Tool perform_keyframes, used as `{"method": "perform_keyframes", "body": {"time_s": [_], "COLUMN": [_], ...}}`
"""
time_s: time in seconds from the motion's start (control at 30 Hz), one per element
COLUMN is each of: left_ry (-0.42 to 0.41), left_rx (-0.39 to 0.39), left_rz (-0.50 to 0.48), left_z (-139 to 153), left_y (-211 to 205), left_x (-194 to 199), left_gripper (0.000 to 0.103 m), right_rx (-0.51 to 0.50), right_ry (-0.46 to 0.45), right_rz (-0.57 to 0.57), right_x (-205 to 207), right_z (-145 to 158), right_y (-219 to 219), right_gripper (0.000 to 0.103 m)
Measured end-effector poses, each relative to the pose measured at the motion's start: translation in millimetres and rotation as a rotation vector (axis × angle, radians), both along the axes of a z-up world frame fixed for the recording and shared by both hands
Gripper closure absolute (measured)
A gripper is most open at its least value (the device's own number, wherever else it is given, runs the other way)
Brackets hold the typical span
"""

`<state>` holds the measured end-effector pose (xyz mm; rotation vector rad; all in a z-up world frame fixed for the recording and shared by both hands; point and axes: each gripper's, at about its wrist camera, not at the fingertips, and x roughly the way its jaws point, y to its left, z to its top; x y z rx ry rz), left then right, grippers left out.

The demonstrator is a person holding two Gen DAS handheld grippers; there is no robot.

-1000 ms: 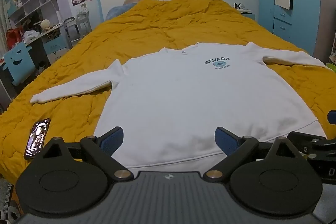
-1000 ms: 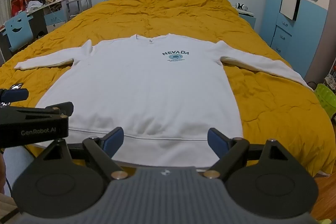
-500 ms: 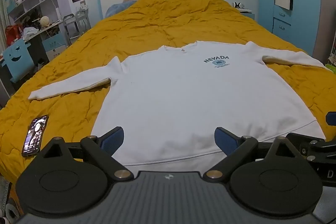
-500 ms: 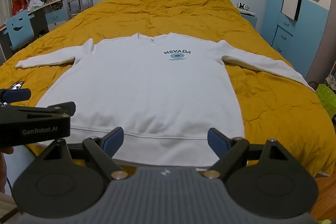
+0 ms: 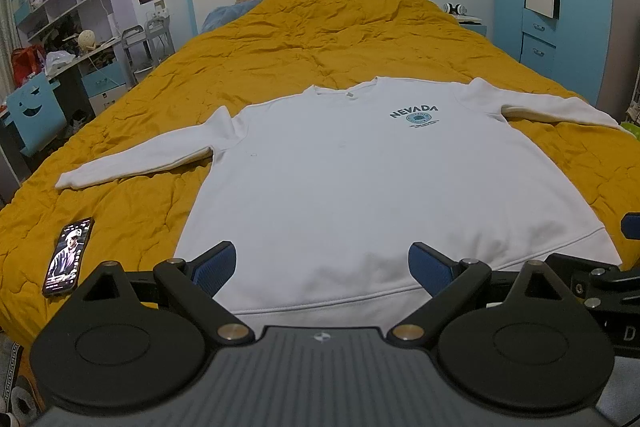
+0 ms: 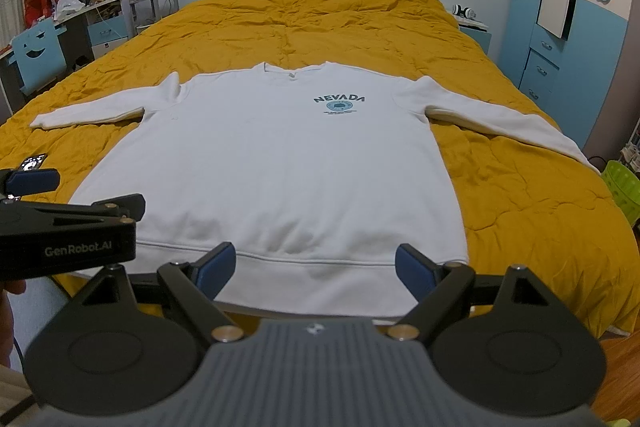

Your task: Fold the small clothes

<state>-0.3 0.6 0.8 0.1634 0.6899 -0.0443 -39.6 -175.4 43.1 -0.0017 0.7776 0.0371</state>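
A white long-sleeved sweatshirt [image 5: 360, 179] with a blue "NEVADA" print lies flat, front up, on the yellow bedspread [image 5: 320, 43], both sleeves spread out to the sides. It also shows in the right wrist view [image 6: 288, 163]. My left gripper [image 5: 322, 265] is open and empty, above the hem near its left part. My right gripper [image 6: 310, 267] is open and empty, above the hem near the bed's front edge. The left gripper's body [image 6: 68, 231] shows at the left of the right wrist view.
A lit phone [image 5: 68, 257] lies on the bedspread left of the sweatshirt. A desk and shelves [image 5: 52, 39] stand at the left, a blue wardrobe [image 6: 568, 27] at the right. A green basket [image 6: 624, 187] sits on the floor at the right.
Both grippers have drifted slightly, so the sweatshirt has shifted a little in view. Both stay open and empty.
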Motion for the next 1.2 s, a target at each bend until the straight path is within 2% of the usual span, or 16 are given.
{"method": "perform_keyframes", "body": {"time_s": [1.2], "left_ry": [0.004], "left_rx": [0.0], "left_rz": [0.004], "left_z": [-2.3], "left_y": [2.7], "left_x": [-0.6], "left_gripper": [0.0], "right_rx": [-0.002], "right_ry": [0.004], "right_rz": [0.002], "right_x": [-1.7], "right_z": [0.7], "right_y": [0.3], "right_gripper": [0.02]}}
